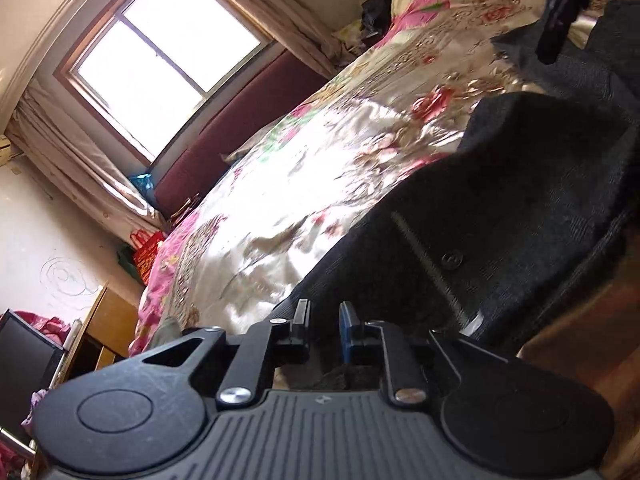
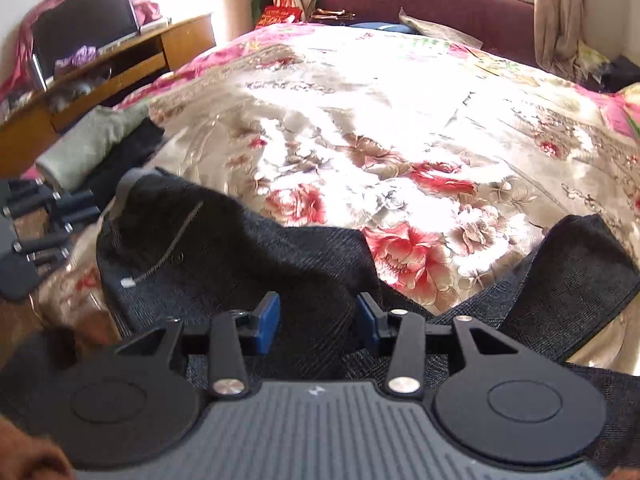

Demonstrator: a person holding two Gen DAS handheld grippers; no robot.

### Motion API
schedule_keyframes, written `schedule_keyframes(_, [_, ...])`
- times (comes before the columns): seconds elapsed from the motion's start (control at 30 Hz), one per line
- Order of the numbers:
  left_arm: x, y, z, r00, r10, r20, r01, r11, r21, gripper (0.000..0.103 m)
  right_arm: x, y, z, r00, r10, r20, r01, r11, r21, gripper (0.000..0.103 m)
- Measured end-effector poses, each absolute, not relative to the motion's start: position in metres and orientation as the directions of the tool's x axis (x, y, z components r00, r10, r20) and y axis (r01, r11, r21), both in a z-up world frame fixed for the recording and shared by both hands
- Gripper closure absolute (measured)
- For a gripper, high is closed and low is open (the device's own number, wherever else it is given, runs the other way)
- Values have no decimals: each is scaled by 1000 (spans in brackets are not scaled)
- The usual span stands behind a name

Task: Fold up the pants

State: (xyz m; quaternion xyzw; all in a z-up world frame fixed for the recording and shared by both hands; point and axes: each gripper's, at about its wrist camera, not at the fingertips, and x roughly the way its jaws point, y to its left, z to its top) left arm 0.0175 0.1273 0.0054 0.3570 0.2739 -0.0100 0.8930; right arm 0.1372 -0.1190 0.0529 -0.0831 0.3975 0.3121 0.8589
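Dark grey pants [image 1: 500,216] lie on a floral bedspread [image 1: 320,168], with an open zipper [image 1: 432,264] and button showing. My left gripper [image 1: 324,322] is at the waist edge of the pants, jaws a narrow gap apart with nothing clearly between them. In the right wrist view the pants [image 2: 280,264] spread across the near bed edge, zipper [image 2: 176,240] at left, one leg [image 2: 576,272] at right. My right gripper [image 2: 318,320] is open just above the pants fabric. The left gripper's body [image 2: 28,240] shows at far left there.
The bed [image 2: 400,120] fills the middle, with a maroon headboard [image 2: 432,4] and a window [image 1: 168,56] behind. A wooden desk [image 2: 104,68] with a monitor stands left of the bed. A grey rolled garment [image 2: 92,140] lies at the bed's left edge.
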Motion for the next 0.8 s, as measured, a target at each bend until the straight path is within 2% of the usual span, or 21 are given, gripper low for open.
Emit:
schedule_keyframes(0.03, [25, 119, -5, 845, 162, -510, 243, 733, 635, 63, 141, -124, 55, 497, 488, -717, -605, 788, 117, 60])
schedule_keyframes(0.1, [37, 112, -25, 810, 166, -562, 296, 712, 637, 63, 150, -122, 48, 527, 429, -733, -597, 802, 40, 60])
schedule_keyframes(0.17, [37, 113, -38, 774, 171, -610, 326, 719, 614, 67, 164, -130, 28, 564, 292, -772, -528, 846, -67, 62])
schedule_keyframes(0.27, [28, 113, -34, 767, 188, -614, 328, 707, 627, 66, 185, -175, -9, 495, 130, -859, -343, 938, -56, 62])
schedule_keyframes(0.33, [28, 108, -25, 759, 180, -626, 329, 723, 608, 65, 181, -205, -12, 496, 131, -859, -272, 962, -11, 62])
schedule_keyframes(0.5, [29, 60, 8, 807, 17, -590, 385, 741, 549, 61, 195, -229, 18, 599, 133, -789, -197, 980, 16, 59])
schedule_keyframes(0.63, [30, 6, 15, 790, -147, -596, 482, 750, 454, 57, 261, -235, 23, 624, 143, -768, -82, 990, 117, 59])
schedule_keyframes(0.7, [29, -19, 11, 794, -178, -582, 504, 727, 466, 51, 289, -235, 20, 618, 146, -772, -33, 987, 160, 59])
schedule_keyframes(0.8, [31, -48, 6, 772, -196, -604, 523, 736, 430, 47, 329, -229, 7, 610, 79, -789, 44, 990, 133, 59])
